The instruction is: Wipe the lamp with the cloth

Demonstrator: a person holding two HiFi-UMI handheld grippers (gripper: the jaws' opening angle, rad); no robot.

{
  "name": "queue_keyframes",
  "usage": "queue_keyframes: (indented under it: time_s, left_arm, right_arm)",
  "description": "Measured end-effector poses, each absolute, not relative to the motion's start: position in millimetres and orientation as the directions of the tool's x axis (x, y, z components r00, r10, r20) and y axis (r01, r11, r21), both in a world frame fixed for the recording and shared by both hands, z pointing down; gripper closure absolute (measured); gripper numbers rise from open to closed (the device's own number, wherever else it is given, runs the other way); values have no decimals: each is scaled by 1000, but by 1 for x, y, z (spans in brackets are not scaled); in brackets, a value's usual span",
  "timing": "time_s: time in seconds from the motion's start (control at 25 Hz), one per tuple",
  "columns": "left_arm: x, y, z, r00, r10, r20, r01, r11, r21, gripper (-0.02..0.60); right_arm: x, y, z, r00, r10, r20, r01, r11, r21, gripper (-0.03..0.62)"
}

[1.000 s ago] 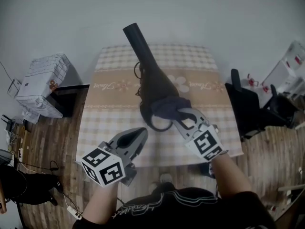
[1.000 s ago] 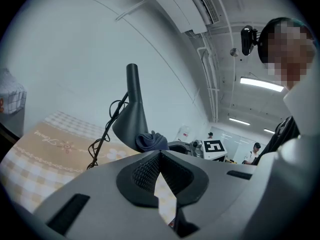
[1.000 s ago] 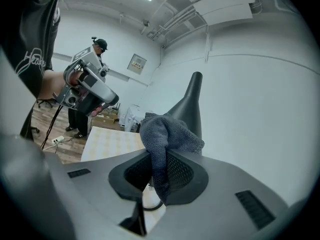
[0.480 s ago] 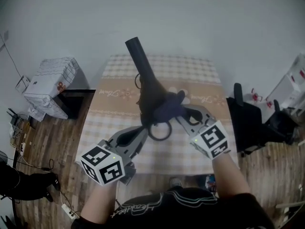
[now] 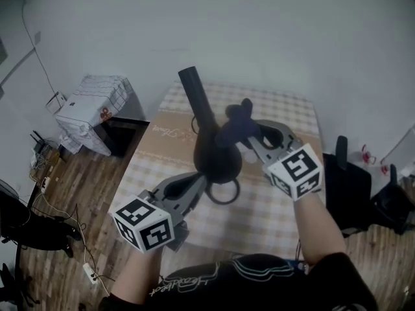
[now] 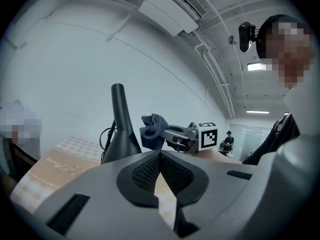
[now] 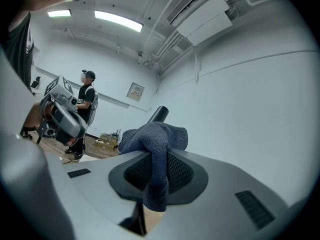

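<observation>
The left gripper (image 6: 160, 154) has its jaws drawn together with nothing between them; only a sliver of the checked table (image 5: 259, 209) shows in the slit behind the tips. Just past those tips and a little to their left stands the black lamp (image 6: 120, 129), upright on the table, flared low and narrowing to a tube on top. The right gripper (image 7: 152, 159) is clamped on the dark blue cloth (image 7: 156, 134), which bunches above its jaws and hangs down between them. The cloth sits close against the lamp's neck; whether it touches cannot be told. Beyond the right jaws, the lamp's tube tip rises behind the cloth.
</observation>
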State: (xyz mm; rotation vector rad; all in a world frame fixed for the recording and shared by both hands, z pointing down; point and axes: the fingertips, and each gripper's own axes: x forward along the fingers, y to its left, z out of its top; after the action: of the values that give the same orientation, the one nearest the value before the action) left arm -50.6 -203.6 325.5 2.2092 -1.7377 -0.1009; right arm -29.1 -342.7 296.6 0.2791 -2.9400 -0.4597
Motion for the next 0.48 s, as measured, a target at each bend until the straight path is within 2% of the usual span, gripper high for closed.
queue_keyframes:
  time_s: [0.48]
  left_arm:
    - [-80, -192, 315, 113, -983, 142, -950, -65, 307, 583]
  right_arm:
    - [-83, -371, 224, -989, -146, -29, -147, 940, 308, 537]
